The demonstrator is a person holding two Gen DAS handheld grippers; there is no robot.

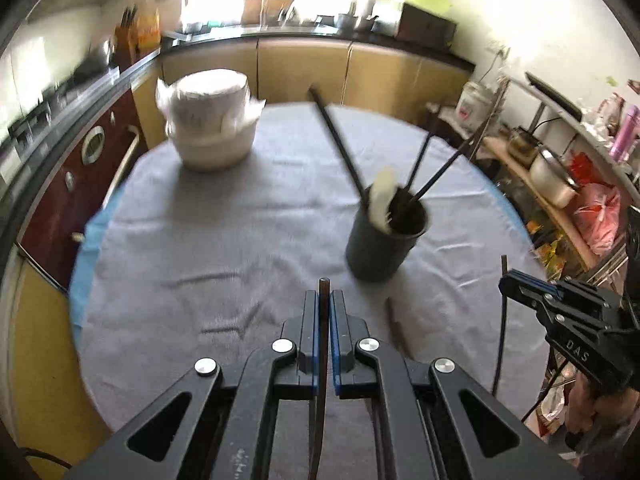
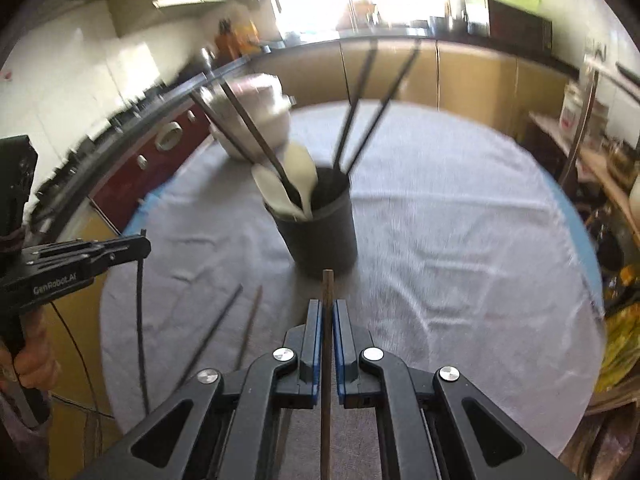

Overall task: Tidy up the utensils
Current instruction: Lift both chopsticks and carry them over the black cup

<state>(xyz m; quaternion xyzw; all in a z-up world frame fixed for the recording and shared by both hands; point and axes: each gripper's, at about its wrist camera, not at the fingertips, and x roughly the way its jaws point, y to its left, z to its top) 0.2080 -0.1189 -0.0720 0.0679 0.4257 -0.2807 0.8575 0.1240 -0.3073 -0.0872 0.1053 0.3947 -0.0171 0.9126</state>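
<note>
A dark cup (image 1: pixel 384 240) (image 2: pixel 324 236) stands on the grey-clothed round table and holds several dark chopsticks (image 1: pixel 340 144) and a white spoon (image 1: pixel 382 196). In the left wrist view my left gripper (image 1: pixel 324 296) is shut on a dark chopstick (image 1: pixel 323 285), lifted above the cloth in front of the cup. My right gripper (image 2: pixel 327 304) is shut on a brown chopstick (image 2: pixel 327 280), also raised near the cup. Each gripper shows in the other's view, left gripper (image 2: pixel 145 246) and right gripper (image 1: pixel 505 282), with its stick hanging down. Two more chopsticks (image 2: pixel 216 328) lie on the cloth.
A white pot wrapped in cloth (image 1: pixel 212 120) sits at the table's far left. Kitchen counters and cabinets (image 1: pixel 304 64) ring the table. A cluttered shelf with pots and bags (image 1: pixel 560 176) stands to the right. A hand (image 2: pixel 32 356) grips the left tool's handle.
</note>
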